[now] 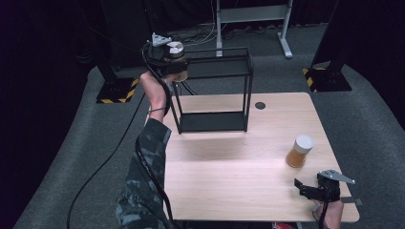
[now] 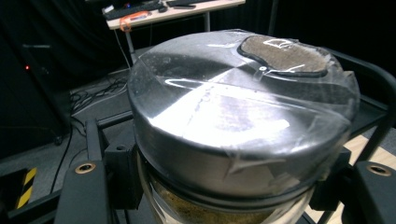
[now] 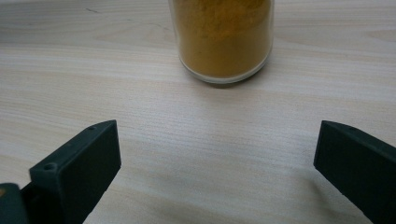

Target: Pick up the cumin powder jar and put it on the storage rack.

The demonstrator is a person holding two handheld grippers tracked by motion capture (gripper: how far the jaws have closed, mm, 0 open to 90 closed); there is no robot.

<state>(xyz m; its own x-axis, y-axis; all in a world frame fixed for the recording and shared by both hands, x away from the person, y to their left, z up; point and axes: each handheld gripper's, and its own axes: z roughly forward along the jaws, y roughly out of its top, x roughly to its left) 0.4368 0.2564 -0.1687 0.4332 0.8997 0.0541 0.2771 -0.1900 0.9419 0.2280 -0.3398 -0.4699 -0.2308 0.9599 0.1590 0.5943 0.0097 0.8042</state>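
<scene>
Spice jar [image 1: 175,57] with a metal lid: held aloft in the left claw [image 1: 173,64], at the upper left corner of the black wire rack [image 1: 215,93], level with its top shelf. In the left gripper view the claw's jaws press on the glass wall just below the lid [image 2: 233,116], one on each side. Contents: a brownish ground powder, seen through the glass under the lid and through a clear window in the lid's top. Clear film or tape lies over the lid.

Handling, by judgement: rigid, smooth glass, likely slippery and breakable if dropped; moderate weight for its size. Best hold is on the cylindrical wall beneath the lid, as now, keeping the jar upright so the powder stays off the lid.

Second jar [image 1: 299,151], white cap: stands upright on the table [image 1: 229,176] near its right edge, filled most of the way with orange-yellow powder. Right claw [image 1: 320,192]: released, jaws spread wide and holding nothing, resting low near the table's front right corner, pointed at that jar and apart from it.

Rack: two shelves, both bare, standing on the table's far left part.
</scene>
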